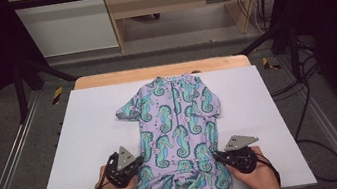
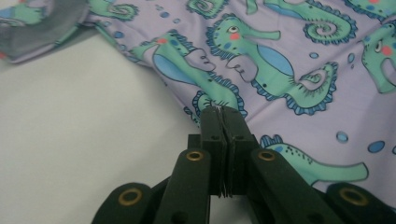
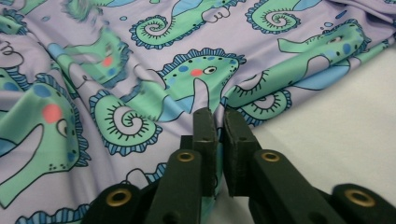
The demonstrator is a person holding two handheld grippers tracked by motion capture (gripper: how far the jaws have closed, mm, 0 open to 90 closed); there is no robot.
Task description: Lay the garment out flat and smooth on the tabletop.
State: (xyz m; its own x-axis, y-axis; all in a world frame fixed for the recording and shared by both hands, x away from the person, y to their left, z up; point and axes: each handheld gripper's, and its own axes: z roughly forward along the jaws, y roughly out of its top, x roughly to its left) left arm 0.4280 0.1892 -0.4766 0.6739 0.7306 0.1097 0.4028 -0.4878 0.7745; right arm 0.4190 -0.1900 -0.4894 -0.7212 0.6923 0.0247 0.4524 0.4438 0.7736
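Landmark for all positions: the seahorse-print romper [image 1: 176,133], lying flat and face up on the white board [image 1: 87,137], collar at the far side, legs at the near edge.

Left gripper [image 1: 134,168]: at the romper's left side seam, at hip level just above the leg. In the left gripper view its jaws stand pressed together with the garment's edge pinched between the pads [image 2: 223,122]. Judged purpose: to hold that side seam for a lift or fold.

Right gripper [image 1: 219,156]: at the romper's right side seam, level with the left one. In the right gripper view the jaws [image 3: 219,122] are all but together at the hem; a thin slit shows between them, and cloth appears caught at the tips. Judged closed on the fabric edge.

The matching grips on both seams suggest a symmetric hold, so the cloth stays even when raised.

Edges and room: the romper's legs reach the board's near edge, between the person's hands. Bare board lies to the left and right of the sleeves and beyond the collar, leaving free room to fold away from the person.
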